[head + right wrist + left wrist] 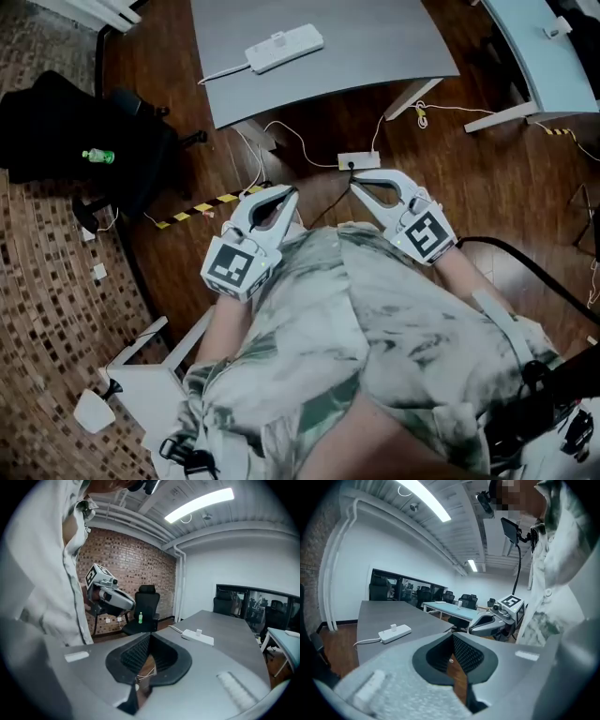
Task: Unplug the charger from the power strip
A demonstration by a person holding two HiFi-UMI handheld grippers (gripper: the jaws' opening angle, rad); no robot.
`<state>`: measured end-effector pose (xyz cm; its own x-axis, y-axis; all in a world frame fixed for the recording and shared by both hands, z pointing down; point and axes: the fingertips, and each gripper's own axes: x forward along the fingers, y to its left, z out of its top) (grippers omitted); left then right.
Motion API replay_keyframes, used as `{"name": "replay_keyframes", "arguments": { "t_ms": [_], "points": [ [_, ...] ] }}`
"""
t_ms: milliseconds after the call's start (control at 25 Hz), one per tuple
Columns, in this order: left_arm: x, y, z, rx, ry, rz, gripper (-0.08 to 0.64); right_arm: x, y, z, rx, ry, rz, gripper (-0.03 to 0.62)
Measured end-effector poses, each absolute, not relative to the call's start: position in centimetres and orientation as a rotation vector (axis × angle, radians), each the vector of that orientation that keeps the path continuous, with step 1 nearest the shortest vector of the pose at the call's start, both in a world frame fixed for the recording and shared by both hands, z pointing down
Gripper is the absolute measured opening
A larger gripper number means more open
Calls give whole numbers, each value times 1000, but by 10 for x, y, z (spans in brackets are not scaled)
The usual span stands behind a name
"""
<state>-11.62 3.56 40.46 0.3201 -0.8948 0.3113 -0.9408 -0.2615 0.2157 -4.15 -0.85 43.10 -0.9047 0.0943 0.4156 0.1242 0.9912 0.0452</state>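
Note:
A white power strip (283, 49) lies on the grey table (375, 56) at the far side, with a small white charger (278, 37) plugged into its top. My left gripper (289, 192) and right gripper (356, 182) are both held close to the person's body over the wooden floor, well short of the table. Both are shut with nothing between the jaws. In the left gripper view the power strip (395, 633) and charger (393, 627) sit ahead on the left. The right gripper view has the power strip (198, 637) ahead on the right.
A black office chair (84, 131) with a green bottle (97, 156) stands at the left. A white socket box (358, 160) with cables lies on the floor under the table's edge. A light blue table (544, 56) is at the far right.

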Motion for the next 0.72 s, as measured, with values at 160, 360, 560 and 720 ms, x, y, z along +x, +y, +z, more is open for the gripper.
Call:
{"name": "replay_keyframes", "arguments": {
  "t_ms": [160,360,560,720],
  "points": [
    [-172,22,399,2280,-1605,166,2,-98,-12,425,-136,-2698,-113,6],
    [-232,14,406,2329,-1532,208,3,-160,-27,429,-88,-2676,-98,6],
    [-270,-12,431,2301,-1487,217,3,-199,-65,458,-50,-2644,-95,6],
    [-285,-50,442,2287,-1489,227,3,-215,-116,482,6,-2608,-100,8]
  ]
}}
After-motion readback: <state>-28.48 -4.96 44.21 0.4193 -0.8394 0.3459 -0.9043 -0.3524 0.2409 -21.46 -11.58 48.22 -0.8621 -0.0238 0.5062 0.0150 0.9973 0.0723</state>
